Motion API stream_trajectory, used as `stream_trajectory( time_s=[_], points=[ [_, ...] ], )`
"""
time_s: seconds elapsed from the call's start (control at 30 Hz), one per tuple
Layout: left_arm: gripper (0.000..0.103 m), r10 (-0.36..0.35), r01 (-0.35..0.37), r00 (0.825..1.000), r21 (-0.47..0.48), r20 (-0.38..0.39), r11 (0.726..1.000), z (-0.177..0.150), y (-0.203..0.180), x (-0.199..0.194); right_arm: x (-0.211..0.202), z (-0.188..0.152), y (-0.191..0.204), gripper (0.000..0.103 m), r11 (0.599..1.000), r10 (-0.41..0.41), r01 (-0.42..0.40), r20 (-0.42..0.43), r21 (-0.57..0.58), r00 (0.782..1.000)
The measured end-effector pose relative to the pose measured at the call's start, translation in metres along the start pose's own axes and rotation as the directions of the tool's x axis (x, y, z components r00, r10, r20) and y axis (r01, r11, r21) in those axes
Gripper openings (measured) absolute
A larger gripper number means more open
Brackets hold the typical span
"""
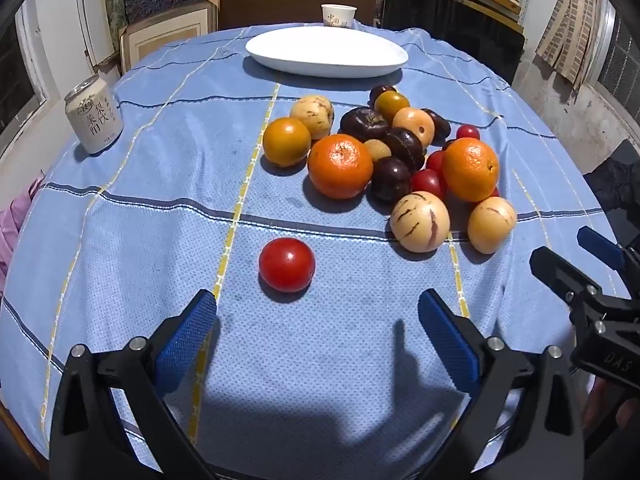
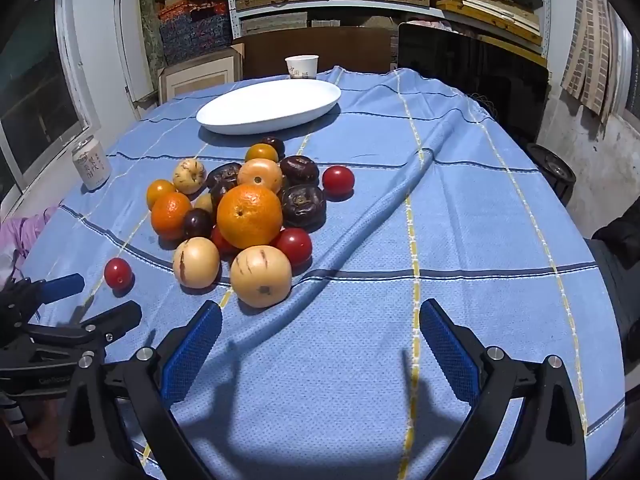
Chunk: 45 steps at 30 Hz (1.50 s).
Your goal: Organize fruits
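A heap of fruit (image 1: pixel 396 156) lies mid-table: oranges (image 1: pixel 340 166), dark plums, pale striped melons (image 1: pixel 419 221) and small red tomatoes. One red tomato (image 1: pixel 287 265) sits apart, just ahead of my left gripper (image 1: pixel 318 320), which is open and holds nothing. A white oval plate (image 1: pixel 326 51) stands bare behind the heap. In the right wrist view the heap (image 2: pixel 248 216) lies ahead to the left of my right gripper (image 2: pixel 320 328), also open with nothing in it. A pale melon (image 2: pixel 261 276) is nearest its left finger. The lone tomato (image 2: pixel 118 273) shows near the left gripper (image 2: pixel 92 300).
A drink can (image 1: pixel 95 116) stands at the table's left edge and a paper cup (image 1: pixel 338 15) behind the plate. The blue checked cloth (image 2: pixel 460 240) has a long raised fold (image 2: pixel 372 216) running diagonally on the right. A dark chair back and shelves lie beyond the table.
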State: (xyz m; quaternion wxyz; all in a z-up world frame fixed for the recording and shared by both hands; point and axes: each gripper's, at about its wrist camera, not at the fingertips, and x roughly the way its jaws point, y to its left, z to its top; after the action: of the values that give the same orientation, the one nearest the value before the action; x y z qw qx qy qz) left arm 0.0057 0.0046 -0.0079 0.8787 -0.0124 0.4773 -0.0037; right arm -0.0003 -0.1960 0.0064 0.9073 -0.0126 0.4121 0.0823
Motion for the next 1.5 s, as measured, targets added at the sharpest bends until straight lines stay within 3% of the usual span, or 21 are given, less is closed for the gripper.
stream_trajectory(
  time_s=[0.53, 0.87, 1.3, 1.43, 1.5],
  points=[
    [0.099, -0.008, 0.008, 1.0, 0.002, 0.005, 1.0, -0.0009, 0.0009, -0.0012, 0.0017, -0.0066, 0.0032, 0.1, 1.0, 0.004, -0.004, -0.015, -0.007, 1.0],
    [0.099, -0.013, 0.013, 1.0, 0.006, -0.006, 1.0, -0.0004, -0.001, 0.0006, 0.0034, 0.0011, 0.0049, 0.1, 1.0, 0.01, -0.009, 0.026, -0.006, 1.0],
    [0.099, -0.016, 0.016, 1.0, 0.002, 0.006, 1.0, -0.0021, 0.0008, -0.0016, 0.0074, -0.0054, 0.0068, 0.1, 1.0, 0.025, -0.024, -0.057, 0.008, 0.998],
    [0.099, -0.013, 0.013, 1.0, 0.001, 0.006, 1.0, -0.0022, 0.0009, -0.0019, 0.0066, -0.006, 0.0094, 0.1, 0.999, -0.015, 0.014, -0.01, -0.036, 1.0],
    [0.099, -0.011, 0.011, 1.0, 0.002, 0.004, 1.0, -0.0021, 0.0005, -0.0014, 0.0057, -0.006, 0.0085, 0.1, 1.0, 0.003, -0.003, 0.013, -0.02, 1.0]
  ],
)
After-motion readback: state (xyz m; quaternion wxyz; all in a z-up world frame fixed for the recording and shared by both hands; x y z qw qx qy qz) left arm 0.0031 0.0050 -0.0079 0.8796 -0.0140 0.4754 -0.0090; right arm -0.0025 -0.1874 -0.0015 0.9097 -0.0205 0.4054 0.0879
